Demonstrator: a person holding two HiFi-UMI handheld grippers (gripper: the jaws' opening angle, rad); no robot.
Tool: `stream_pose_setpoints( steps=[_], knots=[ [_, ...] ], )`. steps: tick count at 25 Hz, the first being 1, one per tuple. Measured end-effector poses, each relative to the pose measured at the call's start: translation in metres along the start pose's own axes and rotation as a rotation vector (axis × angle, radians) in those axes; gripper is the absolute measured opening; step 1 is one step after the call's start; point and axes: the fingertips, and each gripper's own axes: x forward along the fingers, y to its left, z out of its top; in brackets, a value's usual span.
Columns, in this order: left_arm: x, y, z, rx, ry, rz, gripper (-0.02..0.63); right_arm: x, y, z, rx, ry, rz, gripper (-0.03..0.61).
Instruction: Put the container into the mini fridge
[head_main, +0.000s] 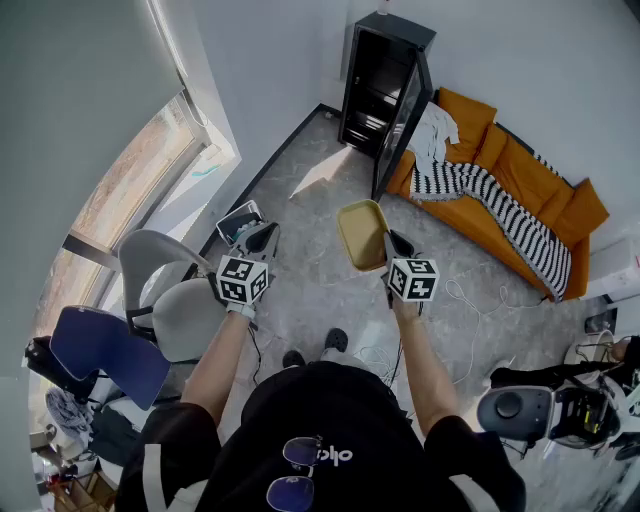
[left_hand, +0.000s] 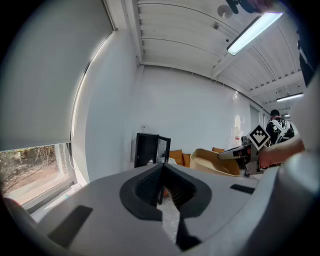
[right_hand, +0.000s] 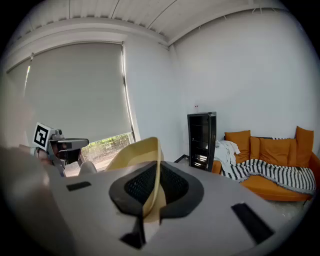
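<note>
The right tongs (right_hand: 155, 186) pinch the near rim of the shallow yellow plastic container (head_main: 362, 234), held above the floor (head_main: 310, 290) well short of the far open black mini fridge (head_main: 383, 85), while the left tongs (left_hand: 162, 181), to its left, are pressed together on nothing.

The right gripper (right_hand: 156, 174) clamps the rim of a yellow container (right_hand: 134, 152), with a black fridge (right_hand: 202, 134) and orange sofa (right_hand: 274, 150) beyond.

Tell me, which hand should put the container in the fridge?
Right. The right gripper is clamped on the container, facing the open fridge; the left gripper is shut, empty.
</note>
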Motion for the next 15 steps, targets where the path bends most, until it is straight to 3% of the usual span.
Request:
stream_pose_setpoints(
  steps=[15],
  knots=[
    [0.062,-0.009,0.010,0.003,0.008,0.006,0.008,0.028,-0.050,0.014,0.009,0.005,0.011,0.026]
  ],
)
